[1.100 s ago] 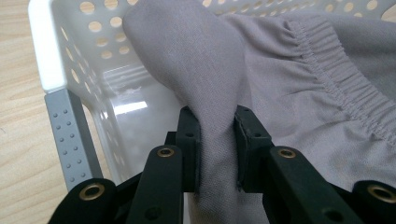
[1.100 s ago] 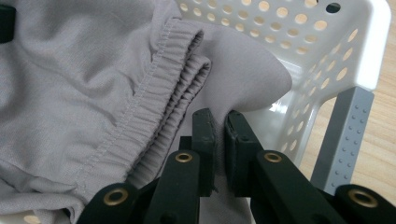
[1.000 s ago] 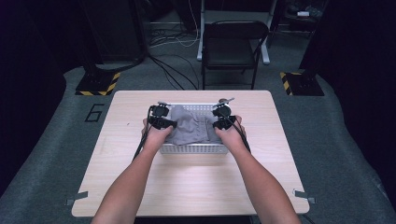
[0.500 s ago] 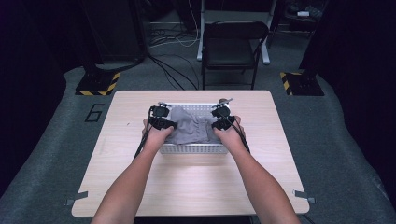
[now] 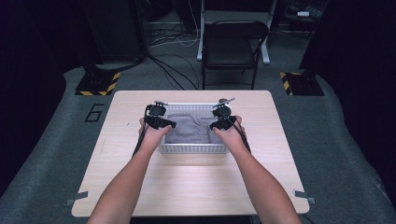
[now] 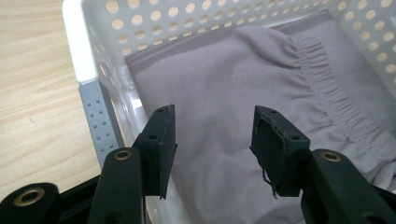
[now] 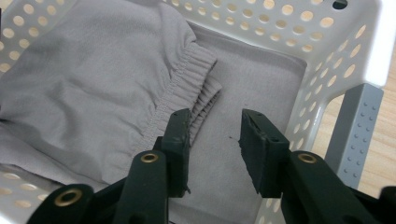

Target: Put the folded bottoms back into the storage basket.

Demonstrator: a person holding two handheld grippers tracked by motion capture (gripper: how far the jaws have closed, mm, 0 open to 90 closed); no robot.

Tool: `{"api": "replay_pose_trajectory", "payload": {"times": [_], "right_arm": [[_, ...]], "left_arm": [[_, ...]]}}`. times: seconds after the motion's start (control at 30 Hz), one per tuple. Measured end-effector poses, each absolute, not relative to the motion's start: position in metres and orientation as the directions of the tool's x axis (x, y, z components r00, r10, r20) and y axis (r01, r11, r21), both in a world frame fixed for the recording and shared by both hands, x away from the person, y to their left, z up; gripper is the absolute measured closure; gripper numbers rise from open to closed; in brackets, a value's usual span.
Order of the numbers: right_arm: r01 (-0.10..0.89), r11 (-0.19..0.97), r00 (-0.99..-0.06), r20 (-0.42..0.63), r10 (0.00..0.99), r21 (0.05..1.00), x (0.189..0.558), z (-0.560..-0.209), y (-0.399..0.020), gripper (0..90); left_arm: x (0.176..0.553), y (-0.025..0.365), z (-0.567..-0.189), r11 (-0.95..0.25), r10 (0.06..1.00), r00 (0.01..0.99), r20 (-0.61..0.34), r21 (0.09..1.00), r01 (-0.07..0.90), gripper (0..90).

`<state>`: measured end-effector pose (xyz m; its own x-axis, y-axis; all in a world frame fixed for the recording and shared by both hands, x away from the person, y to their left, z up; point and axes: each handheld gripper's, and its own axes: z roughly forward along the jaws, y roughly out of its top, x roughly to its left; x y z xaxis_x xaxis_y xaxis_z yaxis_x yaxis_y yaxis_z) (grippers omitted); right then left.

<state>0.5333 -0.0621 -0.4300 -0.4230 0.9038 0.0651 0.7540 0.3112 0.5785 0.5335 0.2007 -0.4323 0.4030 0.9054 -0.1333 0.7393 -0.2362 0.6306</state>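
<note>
Both grippers have just been opening while our hands stayed almost where they were a second ago, and the grey garment has settled lower in the basket, no longer bunched up between them.

Our left gripper [image 6: 212,140] points down into the left end of the white perforated basket [image 6: 84,51]. Its two black jaws stand apart with a clear gap, the grey cloth lies beneath and beyond them, and nothing is pinched. Our right gripper [image 7: 215,149] hangs over the right end of the basket, its jaws parted a little less widely. The left jaw sits just beside the gathered elastic waistband [image 7: 187,79], possibly brushing it, but the cloth is not clamped.

The grey garment [image 5: 189,128] lies folded inside the basket, flat across the floor and reaching close to both end walls. In the high view the basket [image 5: 194,149] sits at the middle of the wooden table [image 5: 196,186], with our left hand [image 5: 152,135] and right hand [image 5: 229,135] at either end of it.

We judge this to be the release after laying the garment in. To do it well, we should let the jaws spread fully clear of the fabric, then lift both straight up together, so no fold or the waistband snags on a pad and drags out of place. A black folding chair [image 5: 233,46] stands beyond the table.
</note>
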Motion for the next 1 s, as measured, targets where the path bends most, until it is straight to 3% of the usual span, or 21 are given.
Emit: {"api": "replay_pose_trajectory", "payload": {"times": [0.43,1.0], "right_arm": [[0.736,0.350,-0.468,0.063,0.881,0.579,0.523,-0.416,-0.058,48.5],[0.709,0.366,-0.501,0.066,0.863,0.603,0.506,-0.395,-0.071,46.7]], "left_arm": [[0.522,0.202,-0.420,-0.246,0.876,0.447,-0.180,0.630,0.737,43.0],[0.497,0.216,-0.393,-0.308,0.842,0.521,-0.139,0.668,0.677,41.4]]}}
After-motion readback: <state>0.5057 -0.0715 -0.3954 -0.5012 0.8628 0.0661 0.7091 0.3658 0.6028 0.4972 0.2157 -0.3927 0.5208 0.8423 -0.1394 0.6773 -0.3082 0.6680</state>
